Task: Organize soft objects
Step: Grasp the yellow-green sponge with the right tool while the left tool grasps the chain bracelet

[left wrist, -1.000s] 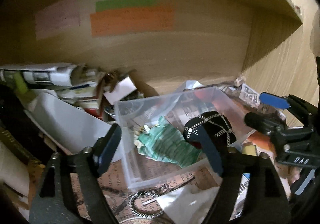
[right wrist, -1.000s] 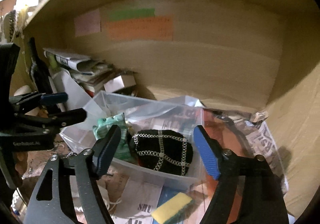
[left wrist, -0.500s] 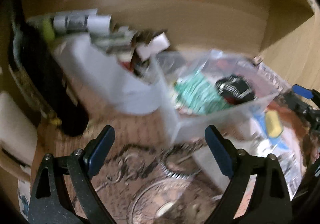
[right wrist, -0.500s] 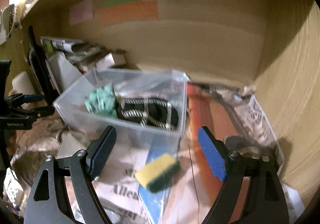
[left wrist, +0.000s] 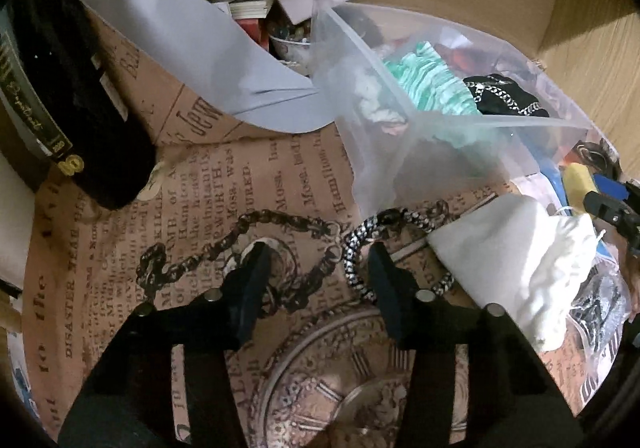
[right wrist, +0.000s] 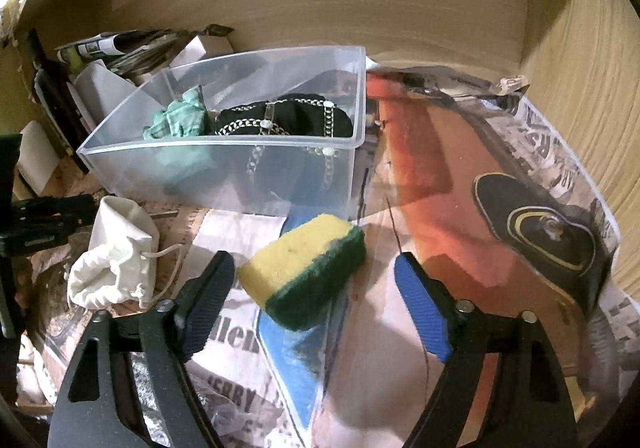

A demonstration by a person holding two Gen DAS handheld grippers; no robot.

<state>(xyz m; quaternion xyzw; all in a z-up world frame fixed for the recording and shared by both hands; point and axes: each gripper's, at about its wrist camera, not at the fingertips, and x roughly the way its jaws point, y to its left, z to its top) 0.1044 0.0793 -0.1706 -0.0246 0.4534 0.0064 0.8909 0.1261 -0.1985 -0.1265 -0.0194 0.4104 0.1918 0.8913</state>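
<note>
A clear plastic bin (right wrist: 224, 156) holds a green cloth (right wrist: 176, 120) and a black pouch with silver chain (right wrist: 280, 120); the bin also shows in the left wrist view (left wrist: 440, 152). A yellow and green sponge (right wrist: 304, 268) lies on printed paper in front of the bin, between the fingers of my open right gripper (right wrist: 316, 304). A white drawstring bag (right wrist: 116, 256) lies left of the sponge, also in the left wrist view (left wrist: 532, 256). My left gripper (left wrist: 316, 284) is open, low over a braided chain (left wrist: 360, 244) on newsprint paper.
A dark bottle (left wrist: 68, 88) stands at the left. White paper (left wrist: 192, 52) and stacked papers lie behind the bin. Wooden shelf walls (right wrist: 580, 68) close in the back and right side. A black emblem (right wrist: 532, 224) is printed on the paper at right.
Both grippers have pulled back from the bin and dropped lower. The left one now hovers over the chain, the right one around the sponge. The black pouch stays in the bin.
</note>
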